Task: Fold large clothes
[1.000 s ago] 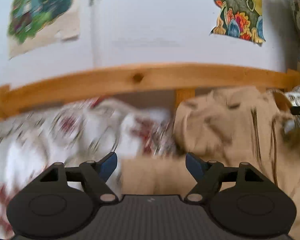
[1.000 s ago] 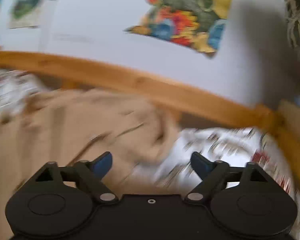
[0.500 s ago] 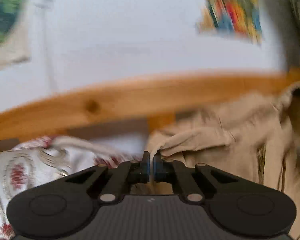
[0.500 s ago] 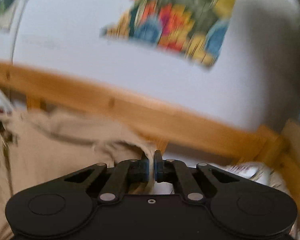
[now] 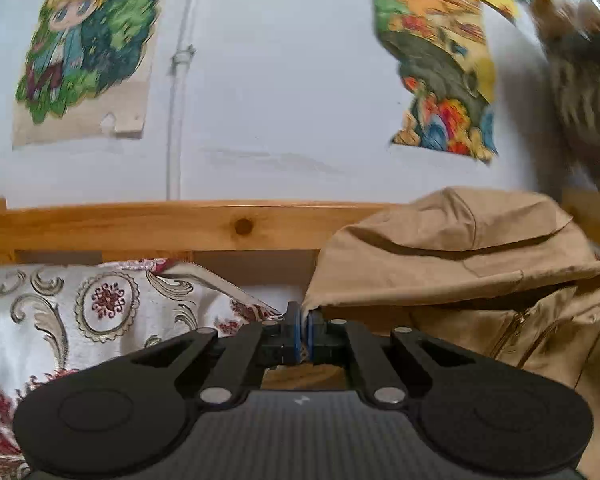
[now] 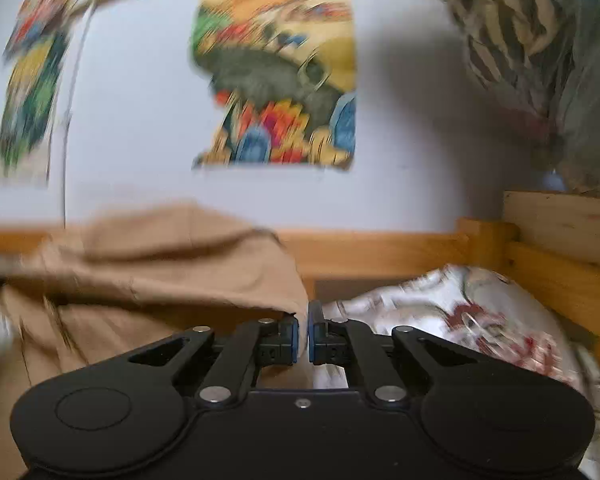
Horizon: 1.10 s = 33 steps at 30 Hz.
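Since the earlier frames both sets of jaws have gone from wide apart to pinched: our left gripper (image 5: 303,330) and right gripper (image 6: 303,334) each clamp a corner of the tan jacket (image 5: 460,264). It hangs stretched between them above the patterned bedspread (image 5: 60,320), before the wooden bed rail (image 5: 160,226). Risk: with such thin corner bites, a sharp pull could slip the fabric free.

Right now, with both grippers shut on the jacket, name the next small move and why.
Probably lift both grippers a little and draw them apart. The left gripper and right gripper each pinch an edge of the jacket, which sags creased between them over the bedspread.
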Motion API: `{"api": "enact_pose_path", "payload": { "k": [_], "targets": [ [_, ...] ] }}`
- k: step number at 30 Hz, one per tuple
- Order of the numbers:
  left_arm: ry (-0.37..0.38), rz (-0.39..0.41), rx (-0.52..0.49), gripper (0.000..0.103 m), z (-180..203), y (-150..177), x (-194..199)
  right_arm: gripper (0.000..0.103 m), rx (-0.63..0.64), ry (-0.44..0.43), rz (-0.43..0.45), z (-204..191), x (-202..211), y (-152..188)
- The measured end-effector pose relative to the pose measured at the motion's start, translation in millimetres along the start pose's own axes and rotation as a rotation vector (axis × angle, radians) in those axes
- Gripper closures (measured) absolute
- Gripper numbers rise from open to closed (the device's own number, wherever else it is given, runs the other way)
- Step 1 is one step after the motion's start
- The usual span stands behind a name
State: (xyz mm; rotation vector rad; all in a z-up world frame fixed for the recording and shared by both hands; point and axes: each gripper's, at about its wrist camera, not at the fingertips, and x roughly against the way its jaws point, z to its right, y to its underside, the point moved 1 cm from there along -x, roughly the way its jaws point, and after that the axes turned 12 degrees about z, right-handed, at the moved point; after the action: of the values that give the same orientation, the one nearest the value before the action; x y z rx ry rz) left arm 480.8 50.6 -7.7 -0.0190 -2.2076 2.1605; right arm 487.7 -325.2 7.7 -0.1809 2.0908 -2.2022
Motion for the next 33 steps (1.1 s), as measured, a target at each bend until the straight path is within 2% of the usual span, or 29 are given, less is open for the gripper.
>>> {"api": "enact_pose_path", "payload": {
  "k": [7,9,11,14,15,16,17,18,19,20,21,22,23,24,26,27,29,31,33],
  "targets": [
    [0.022,0.031,-0.225,0.1,26,10,22,0.099,0.135,0.027,-0.003,-11,22,21],
    [0.011,0.005,-0.245,0.1,29,14,20,0.099,0.176,0.027,-0.001,-17,24,23],
    [-0.014,-0.014,-0.222,0.1,30,14,14,0.096,0.201,0.045,0.002,-21,19,23],
    [-0.055,-0.031,-0.184,0.1,31,11,2,0.085,0.23,0.089,0.022,-26,15,21],
    [-0.061,-0.035,-0.172,0.1,30,9,-2,0.079,0.239,0.103,0.038,-28,17,19],
    [-0.068,-0.04,-0.161,0.1,29,7,-6,0.067,0.255,0.106,0.055,-31,20,18],
    [-0.074,-0.044,-0.148,0.1,28,5,-10,0.059,0.279,0.108,0.081,-36,26,16],
    [-0.073,-0.045,-0.136,0.1,27,3,-13,0.042,0.294,0.101,0.116,-41,34,15],
    [-0.071,-0.043,-0.127,0.1,26,2,-15,0.041,0.307,0.074,0.158,-47,43,15],
    [-0.067,-0.038,-0.124,0.1,26,0,-16,0.043,0.327,0.031,0.192,-54,52,16],
    [-0.06,-0.03,-0.128,0.1,27,-1,-16,0.049,0.35,-0.028,0.205,-63,58,17],
    [-0.052,-0.021,-0.136,0.1,28,-1,-15,0.059,0.358,-0.107,0.191,-74,60,19],
    [-0.039,-0.007,-0.148,0.1,30,-1,-12,0.067,0.358,-0.176,0.16,-85,57,21],
    [-0.024,0.007,-0.161,0.1,32,0,-9,0.08,0.352,-0.228,0.123,-98,50,23],
    [0.01,0.033,-0.199,0.1,37,5,0,0.083,0.302,-0.298,0.043,-119,28,24],
    [0.025,0.05,-0.218,0.1,40,7,6,0.087,0.264,-0.315,0.001,-129,12,25],
    [0.067,0.075,-0.249,0.1,43,12,18,0.088,0.199,-0.32,-0.048,-145,-18,25],
    [0.102,0.085,-0.272,0.1,44,16,27,0.088,0.153,-0.304,-0.06,-156,-46,27],
    [0.142,0.092,-0.309,0.1,44,20,37,0.089,0.094,-0.264,-0.111,-160,-79,31]
  ]
}}
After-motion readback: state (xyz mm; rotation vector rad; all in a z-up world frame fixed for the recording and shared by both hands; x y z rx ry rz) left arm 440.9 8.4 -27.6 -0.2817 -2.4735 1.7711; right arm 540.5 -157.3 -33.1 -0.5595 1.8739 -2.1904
